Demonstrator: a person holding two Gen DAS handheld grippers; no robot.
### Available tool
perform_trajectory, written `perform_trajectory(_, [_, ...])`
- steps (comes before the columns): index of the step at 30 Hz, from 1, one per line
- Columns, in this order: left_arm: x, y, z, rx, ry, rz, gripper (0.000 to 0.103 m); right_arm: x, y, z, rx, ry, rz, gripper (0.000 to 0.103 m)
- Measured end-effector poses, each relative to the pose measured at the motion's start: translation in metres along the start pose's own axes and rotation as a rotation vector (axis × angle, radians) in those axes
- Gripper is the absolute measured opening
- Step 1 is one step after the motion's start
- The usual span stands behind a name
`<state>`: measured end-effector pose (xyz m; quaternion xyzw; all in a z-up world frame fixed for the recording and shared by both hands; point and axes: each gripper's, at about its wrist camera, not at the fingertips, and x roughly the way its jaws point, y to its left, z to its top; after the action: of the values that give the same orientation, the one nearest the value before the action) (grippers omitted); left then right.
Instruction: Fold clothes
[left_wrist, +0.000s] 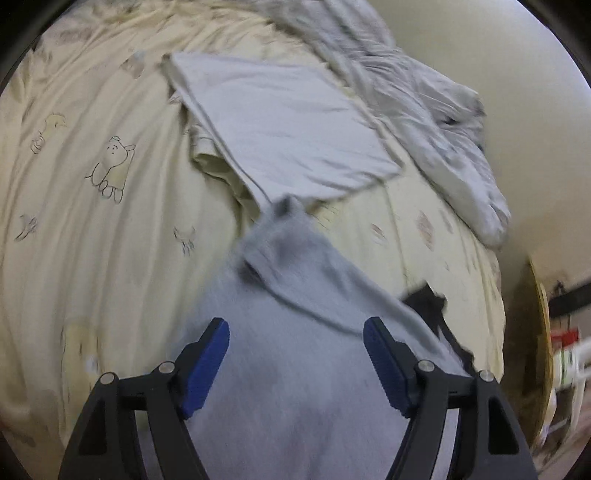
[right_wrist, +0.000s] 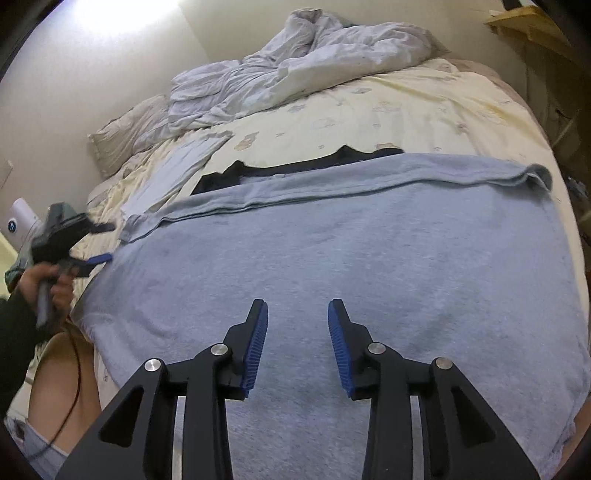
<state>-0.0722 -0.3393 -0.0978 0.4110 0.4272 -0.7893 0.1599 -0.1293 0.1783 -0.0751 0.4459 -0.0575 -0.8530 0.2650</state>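
The bed (right_wrist: 424, 107) carries a grey-blue garment (right_wrist: 332, 258) spread flat with its far edge doubled over, which I judge could slide or bunch on the loose sheet, while the right gripper (right_wrist: 297, 347) and left gripper (left_wrist: 295, 365) hover above it, jaws apart and empty.

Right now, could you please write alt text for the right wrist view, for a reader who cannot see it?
An open right gripper hovers over a blue-grey garment spread flat on a bed with a cream printed sheet. A black garment peeks out beyond its folded far edge. At the left edge, a hand holds the left gripper.
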Motion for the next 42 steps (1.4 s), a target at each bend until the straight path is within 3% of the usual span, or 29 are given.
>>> perform_trajectory(4, [0.015, 0.013, 0.021, -0.080, -0.003, -0.013, 0.073, 0.012, -0.007, 0.002, 0.036, 0.033, 0.016, 0.040])
perform_trajectory(7, [0.022, 0.005, 0.028, -0.045, -0.004, 0.027, 0.009, 0.017, -0.019, 0.004, 0.111, 0.048, 0.029, 0.040])
perform_trajectory(8, [0.019, 0.002, 0.029, -0.030, -0.012, 0.036, 0.005, 0.018, -0.024, 0.004, 0.138, 0.048, 0.035, 0.041])
perform_trajectory(12, [0.008, -0.009, 0.037, 0.011, -0.050, 0.054, 0.005, 0.018, -0.032, 0.004, 0.195, 0.049, 0.051, 0.043])
perform_trajectory(22, [0.011, -0.045, 0.113, -0.126, -0.057, -0.082, 0.004, 0.021, -0.034, 0.004, 0.222, 0.053, 0.070, 0.047])
perform_trajectory(27, [0.041, -0.043, 0.144, -0.176, -0.091, -0.052, 0.004, 0.023, -0.034, 0.004, 0.224, 0.060, 0.068, 0.048])
perform_trajectory(31, [0.066, -0.025, 0.149, -0.199, -0.075, 0.016, 0.004, 0.025, -0.036, 0.006, 0.236, 0.074, 0.072, 0.049])
perform_trajectory(34, [0.072, -0.020, 0.140, -0.194, -0.050, -0.040, 0.005, 0.016, -0.048, 0.017, 0.338, 0.087, 0.164, 0.049])
perform_trajectory(36, [0.068, -0.027, 0.130, -0.143, -0.024, -0.096, 0.018, 0.005, -0.060, 0.029, 0.382, 0.064, 0.188, 0.060])
perform_trajectory(38, [0.059, -0.037, 0.116, -0.074, -0.007, -0.137, 0.052, -0.006, -0.072, 0.044, 0.401, 0.031, 0.175, 0.062])
perform_trajectory(40, [0.050, -0.048, 0.098, -0.009, 0.027, -0.154, 0.062, -0.019, -0.087, 0.058, 0.402, -0.005, 0.149, 0.062])
perform_trajectory(42, [0.046, -0.053, 0.081, 0.022, 0.066, -0.172, 0.062, -0.032, -0.110, 0.069, 0.418, -0.048, 0.115, 0.062])
